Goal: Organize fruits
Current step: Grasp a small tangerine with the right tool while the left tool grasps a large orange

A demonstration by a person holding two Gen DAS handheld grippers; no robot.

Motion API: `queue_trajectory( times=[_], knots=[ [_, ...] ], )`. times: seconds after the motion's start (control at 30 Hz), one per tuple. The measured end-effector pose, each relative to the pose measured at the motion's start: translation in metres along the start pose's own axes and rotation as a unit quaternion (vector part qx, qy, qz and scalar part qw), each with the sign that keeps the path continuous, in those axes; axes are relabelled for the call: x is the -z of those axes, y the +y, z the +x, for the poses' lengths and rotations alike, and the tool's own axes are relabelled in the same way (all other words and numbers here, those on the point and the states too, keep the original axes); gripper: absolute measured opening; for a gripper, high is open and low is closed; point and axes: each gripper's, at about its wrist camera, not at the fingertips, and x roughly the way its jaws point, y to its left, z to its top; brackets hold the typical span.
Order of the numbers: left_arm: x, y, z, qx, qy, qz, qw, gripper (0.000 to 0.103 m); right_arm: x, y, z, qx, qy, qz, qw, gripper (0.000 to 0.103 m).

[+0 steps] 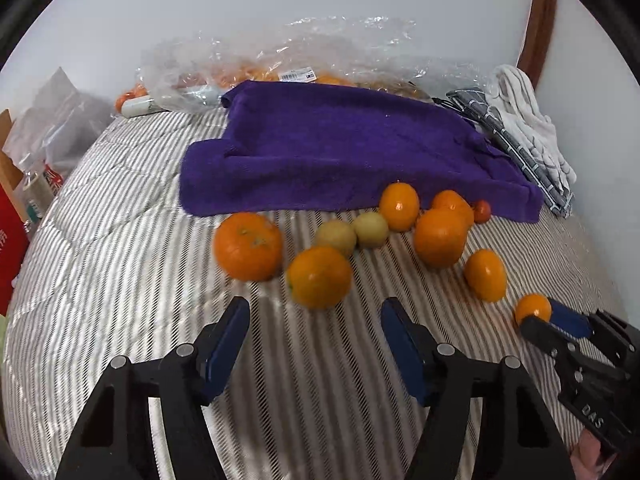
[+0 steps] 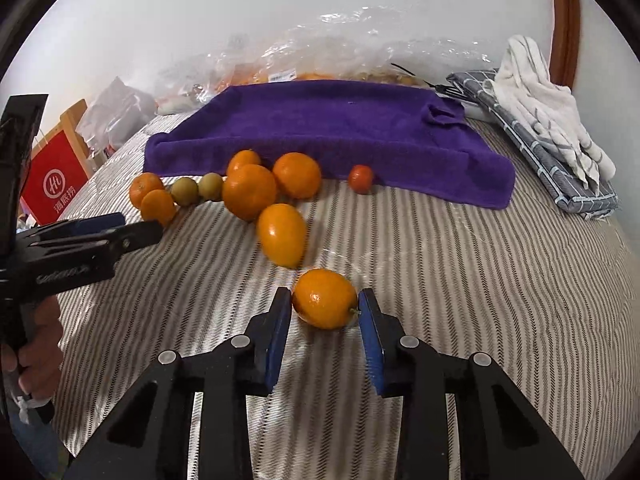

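Several oranges lie on a striped bedspread (image 1: 120,280) in front of a purple towel (image 1: 340,152), with two yellow-green fruits (image 1: 336,236) and a small red tomato (image 1: 482,211). My left gripper (image 1: 316,312) is open and empty, just short of a large orange (image 1: 319,277). My right gripper (image 2: 325,300) has its jaws on both sides of a small orange (image 2: 325,298) resting on the bedspread; contact with the pads is unclear. The right gripper (image 1: 538,318) also shows in the left wrist view, the left gripper (image 2: 132,230) in the right wrist view.
A clear plastic bag (image 1: 280,60) with more oranges lies behind the towel by the wall. Folded grey and white cloths (image 1: 528,140) sit at the right. A red bag (image 2: 52,188) and boxes stand off the left edge.
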Motion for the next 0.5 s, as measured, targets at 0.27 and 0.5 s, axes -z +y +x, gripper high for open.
queue_trajectory(
  times=[0.27,0.5],
  knots=[
    [-0.008,-0.006,0.013,-0.01,0.004,-0.01,0.9999,0.046,-0.005,0.001,0.014,-0.006,0.006,-0.005,1.0,0.032],
    [-0.008,0.0,0.008,0.015,0.008,-0.021,0.9996,0.033,-0.006,-0.006,0.006,-0.012,0.004,0.006,1.0,0.031]
  ],
)
